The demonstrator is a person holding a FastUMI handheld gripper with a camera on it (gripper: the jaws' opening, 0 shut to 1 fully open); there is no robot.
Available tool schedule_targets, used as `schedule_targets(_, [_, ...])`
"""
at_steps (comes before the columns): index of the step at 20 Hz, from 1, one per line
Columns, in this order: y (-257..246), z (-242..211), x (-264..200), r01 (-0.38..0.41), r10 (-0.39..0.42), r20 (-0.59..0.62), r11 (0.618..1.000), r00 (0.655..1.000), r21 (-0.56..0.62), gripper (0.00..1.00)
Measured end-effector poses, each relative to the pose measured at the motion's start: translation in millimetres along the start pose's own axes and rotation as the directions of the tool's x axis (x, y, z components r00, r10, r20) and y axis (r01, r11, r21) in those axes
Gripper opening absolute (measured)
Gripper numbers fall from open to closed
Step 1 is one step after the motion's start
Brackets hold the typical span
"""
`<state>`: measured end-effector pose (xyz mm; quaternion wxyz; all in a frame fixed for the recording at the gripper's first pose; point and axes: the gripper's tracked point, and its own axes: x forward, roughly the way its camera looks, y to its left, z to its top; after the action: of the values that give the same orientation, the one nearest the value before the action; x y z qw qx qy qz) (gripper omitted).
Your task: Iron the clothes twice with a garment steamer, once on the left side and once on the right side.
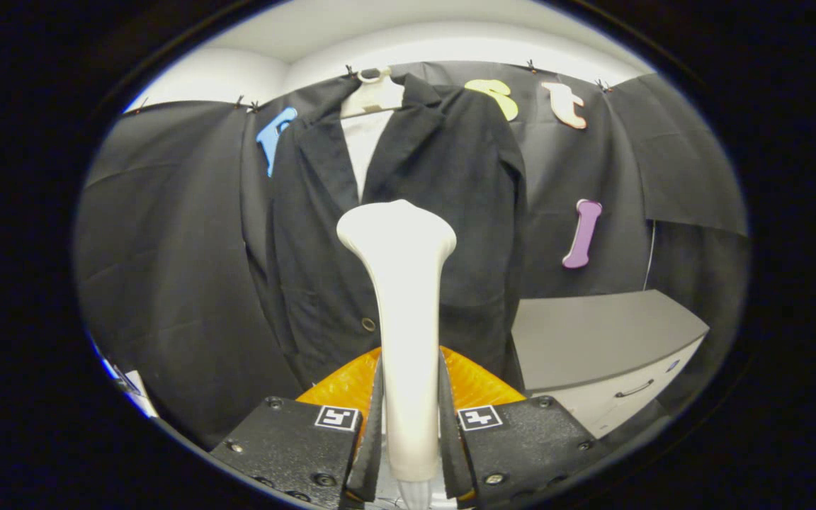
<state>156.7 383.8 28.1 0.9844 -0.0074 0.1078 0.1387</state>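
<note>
Tongs (408, 425) clamping steamer (402, 297), seemingly near jacket (443, 212).

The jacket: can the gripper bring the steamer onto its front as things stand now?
Probably yes. The gripper is shut on the steamer, whose head points at the jacket hanging beyond it, and nothing stands between them. The cabinet sits off to the side.

Jacket (408, 184) hem hidden behind steamer (405, 333) — steamer base cut off, cabinet (606, 340) partly cropped
</note>
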Motion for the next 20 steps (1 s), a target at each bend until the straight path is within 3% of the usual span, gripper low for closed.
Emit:
schedule_targets(13, [111, 155, 10, -0.076, 0.072, 0.234, 0.997, 0.97, 0.009, 0.38])
schedule_targets(20, [145, 201, 40, -0.035, 0.039, 0.29, 0.999, 0.956, -0.018, 0.38])
